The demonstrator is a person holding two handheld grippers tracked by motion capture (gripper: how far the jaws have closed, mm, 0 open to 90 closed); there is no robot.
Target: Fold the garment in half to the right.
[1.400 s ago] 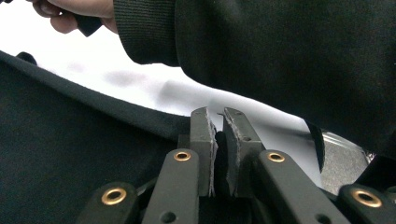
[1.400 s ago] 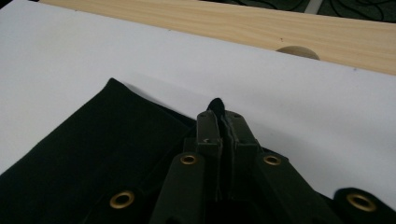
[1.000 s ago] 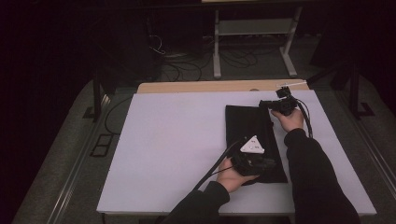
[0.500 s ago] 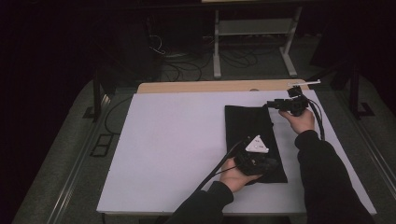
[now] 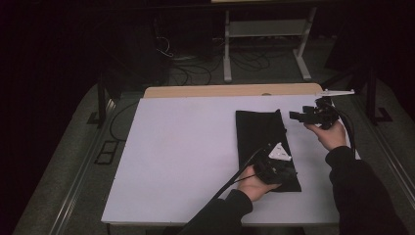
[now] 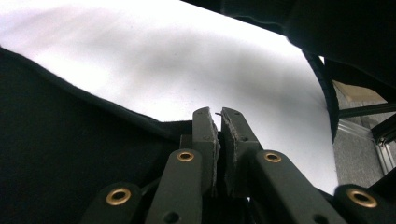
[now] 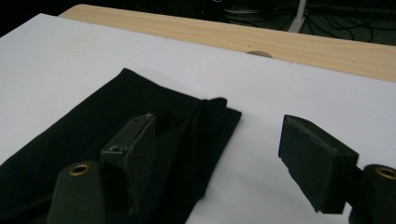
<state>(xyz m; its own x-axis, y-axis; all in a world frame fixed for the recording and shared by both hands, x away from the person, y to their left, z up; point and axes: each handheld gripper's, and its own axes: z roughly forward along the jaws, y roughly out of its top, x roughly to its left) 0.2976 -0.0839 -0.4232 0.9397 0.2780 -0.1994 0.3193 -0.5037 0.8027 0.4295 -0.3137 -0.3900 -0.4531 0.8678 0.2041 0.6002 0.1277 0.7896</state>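
Two grippers: we hold one in each hand, both over the right half of the white table (image 5: 186,156).
Cloth: we see a black cloth (image 5: 262,137) lying flat as a long dark strip on the table's right half, running from near the far edge toward us. One far corner is bunched into a small fold in the right gripper view (image 7: 212,105).
Left gripper: the left gripper (image 5: 280,169) sits at the near end of the cloth, low on the fabric, with its grey three-cornered plate on top.
Left jaws: in the left gripper view the left gripper's jaws are drawn almost together, with only a thin slit between the pads. They meet right at the edge of the cloth (image 6: 70,149), where black fabric gives way to white table. We cannot tell whether fabric is caught between them.
Right gripper: the right gripper (image 5: 296,116) is held just beside the far right corner of the cloth, off its right edge and apart from it.
Right jaws: in the right gripper view the jaws stand wide apart and hold nothing. One pad hangs over the black cloth, the other over bare white table.
Table edge: a strip of pale wood (image 7: 280,39) runs along the far side, beyond the white surface.
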